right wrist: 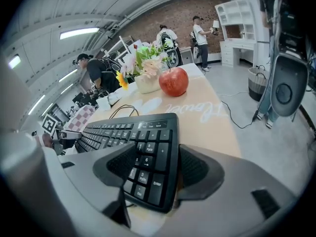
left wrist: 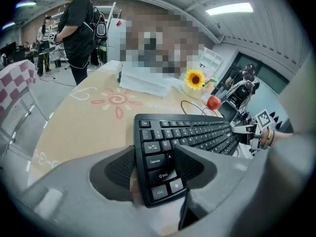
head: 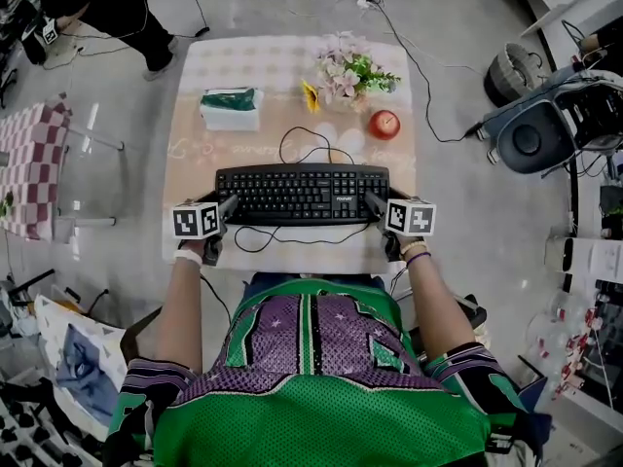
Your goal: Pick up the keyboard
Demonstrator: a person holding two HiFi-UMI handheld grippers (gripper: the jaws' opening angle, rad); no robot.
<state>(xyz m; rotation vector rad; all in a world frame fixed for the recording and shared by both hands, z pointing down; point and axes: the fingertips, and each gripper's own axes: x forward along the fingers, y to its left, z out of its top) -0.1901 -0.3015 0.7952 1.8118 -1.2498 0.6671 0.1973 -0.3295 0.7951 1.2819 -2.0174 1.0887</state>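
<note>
Left gripper [left wrist: 153, 167]: jaws apart, straddling the keyboard's [head: 302, 193] Ctrl-Shift end, with a gap at one pad.
Right gripper [right wrist: 150, 169]: jaws apart too, around the keypad end.
In the way: just the cable [head: 292, 238], trailing nearside between both grippers.
Beyond the jaws: apple [head: 384, 124], flowers [head: 346, 71], green pack [head: 231, 108].
Keyboard: black, flat on the desk [head: 195, 163], spanning jaws to jaws.

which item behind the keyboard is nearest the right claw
The round red apple: it sits on the right side, while the pink flower bouquet stands mid-table and the white-and-green tissue box lies left.
</note>
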